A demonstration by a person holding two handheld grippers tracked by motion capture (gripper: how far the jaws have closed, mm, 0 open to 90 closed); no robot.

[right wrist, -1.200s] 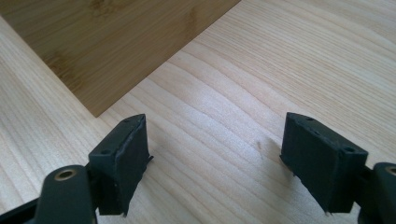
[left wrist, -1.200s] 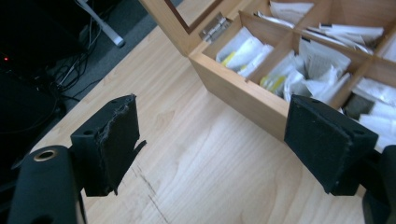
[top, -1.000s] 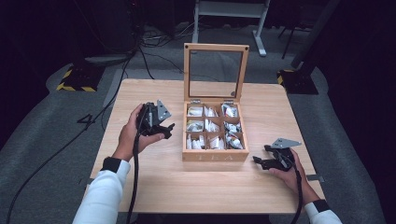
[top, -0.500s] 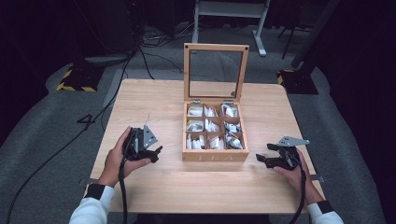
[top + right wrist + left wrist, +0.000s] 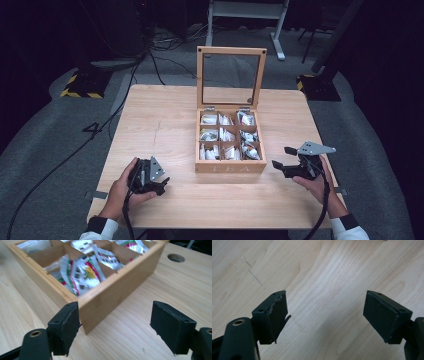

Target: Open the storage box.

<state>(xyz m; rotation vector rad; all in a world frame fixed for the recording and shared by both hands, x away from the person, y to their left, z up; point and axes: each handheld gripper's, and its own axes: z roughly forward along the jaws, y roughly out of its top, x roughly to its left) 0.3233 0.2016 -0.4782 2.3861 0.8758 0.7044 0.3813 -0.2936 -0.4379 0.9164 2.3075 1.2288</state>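
A wooden tea box (image 5: 230,169) stands mid-table with its glass lid (image 5: 230,76) raised upright. Its compartments hold several white tea sachets (image 5: 224,135). My left gripper (image 5: 161,184) rests low near the table's front left, held in a hand, jaws wide apart over bare wood (image 5: 324,315) with nothing between them. My right gripper (image 5: 278,166) sits just right of the box's front right corner, open and empty. In the right gripper view the box corner (image 5: 87,302) and sachets (image 5: 85,272) lie just beyond the open jaws.
The wooden table (image 5: 165,125) has free room left of the box and along the front edge. A round hole (image 5: 176,257) pierces the tabletop past the box. Cables and a metal stand (image 5: 245,10) lie on the grey floor behind the table.
My left gripper has dropped back and down from beside the box's left side to the table's front left. The right gripper has barely shifted.
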